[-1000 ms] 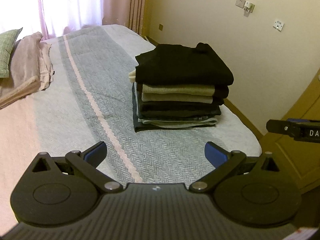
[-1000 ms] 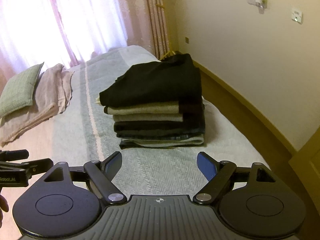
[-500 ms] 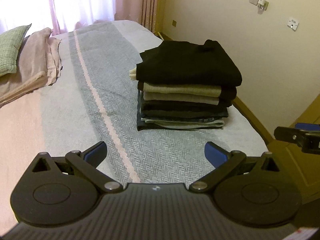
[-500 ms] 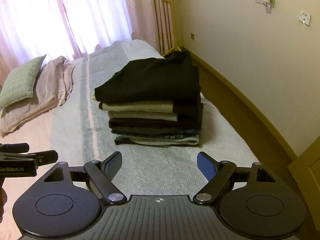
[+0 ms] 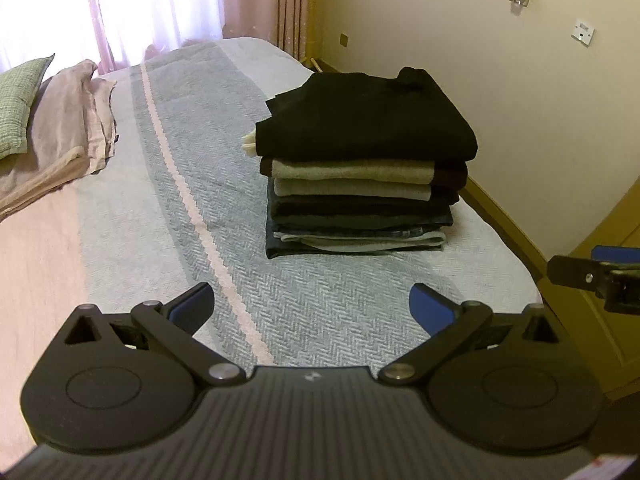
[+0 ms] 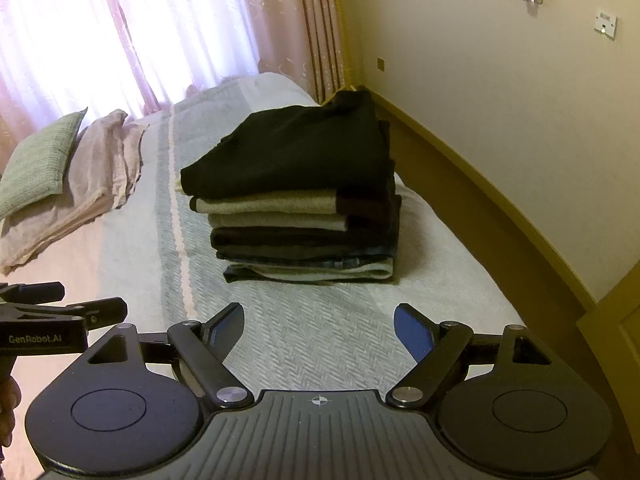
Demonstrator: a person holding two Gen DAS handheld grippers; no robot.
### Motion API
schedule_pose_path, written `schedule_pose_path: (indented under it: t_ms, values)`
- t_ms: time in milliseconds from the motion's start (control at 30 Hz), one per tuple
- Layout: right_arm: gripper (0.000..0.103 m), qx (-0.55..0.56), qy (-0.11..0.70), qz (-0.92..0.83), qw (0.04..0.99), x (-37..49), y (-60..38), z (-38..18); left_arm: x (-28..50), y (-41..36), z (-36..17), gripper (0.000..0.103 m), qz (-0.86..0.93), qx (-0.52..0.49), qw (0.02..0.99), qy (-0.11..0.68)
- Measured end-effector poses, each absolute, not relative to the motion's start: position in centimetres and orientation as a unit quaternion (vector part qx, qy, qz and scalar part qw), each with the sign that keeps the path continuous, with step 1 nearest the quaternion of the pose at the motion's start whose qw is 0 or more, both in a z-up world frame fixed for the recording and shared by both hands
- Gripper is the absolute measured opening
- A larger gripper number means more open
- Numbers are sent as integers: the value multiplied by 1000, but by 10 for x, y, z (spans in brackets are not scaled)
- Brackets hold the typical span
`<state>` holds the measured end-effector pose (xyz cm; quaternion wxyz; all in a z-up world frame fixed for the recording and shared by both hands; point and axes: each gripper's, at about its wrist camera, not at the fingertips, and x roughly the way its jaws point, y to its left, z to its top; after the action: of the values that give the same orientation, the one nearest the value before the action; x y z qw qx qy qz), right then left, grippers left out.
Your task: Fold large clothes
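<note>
Since nothing is pinched anywhere, all about staging here:

Left tool (image 5: 310,300): jaws spread wide, empty, hovering over the near end of the bed (image 5: 132,208), aimed at the pile.
Right tool (image 6: 318,330): same deal, wide apart, gripping nothing, just beside the left one.
Clothes stack (image 5: 362,164): folded pile sitting on the striped bed cover, toward the wall side, well ahead of both tools. Black garment (image 5: 368,120) on top, beige layers under it, darker and denim-looking stuff at the bottom.
Why there: probably parked off to one side so the near stretch of cover stays free as folding space. Just a guess.
Why tools wide: looks like between grabs, ready for the next piece; no unfolded garment visible in either view.
Left view only: square-on look at the stack's folded edges, plus the tip of the right tool at the frame's right edge.
Right view only: stack's right flank near the bed edge, more of the curtains (image 6: 168,28), the left tool's side with "GenRobot.AI" on it, a bit of a hand (image 6: 8,408).
Both: green pillow (image 6: 40,160) and pink bedding at the far end.
</note>
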<state>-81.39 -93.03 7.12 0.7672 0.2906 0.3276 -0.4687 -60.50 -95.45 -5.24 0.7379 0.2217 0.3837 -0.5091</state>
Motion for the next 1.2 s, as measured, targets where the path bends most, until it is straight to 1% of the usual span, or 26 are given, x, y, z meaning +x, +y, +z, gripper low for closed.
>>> schedule_pose_path:
  t_ms: [1200]
  values:
    - [79,282,337,-468,767,-799,-929,68,-605,-963,-55,102,-520,227,729,384]
